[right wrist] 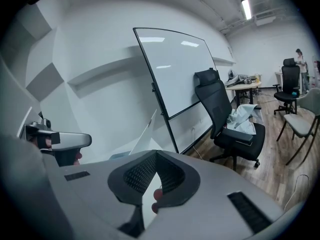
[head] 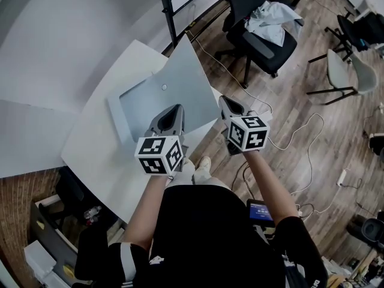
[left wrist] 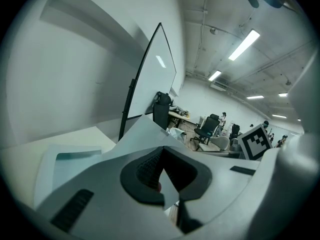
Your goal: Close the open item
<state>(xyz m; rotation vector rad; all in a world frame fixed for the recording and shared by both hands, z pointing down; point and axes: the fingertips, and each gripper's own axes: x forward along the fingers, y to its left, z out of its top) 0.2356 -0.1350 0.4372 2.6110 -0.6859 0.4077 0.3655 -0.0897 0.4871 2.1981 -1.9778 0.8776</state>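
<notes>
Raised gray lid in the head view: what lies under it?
The flat gray base shows at its left on the white table. Left tongs and right tongs pinch the gray lid, which hides whatever is below its near part.

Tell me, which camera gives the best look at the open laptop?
The head view: it shows the whole laptop from above, lid up, on the white table. The left gripper view shows only a slice of lid running in between the jaws; the right gripper view shows the lid nearly edge-on.
</notes>
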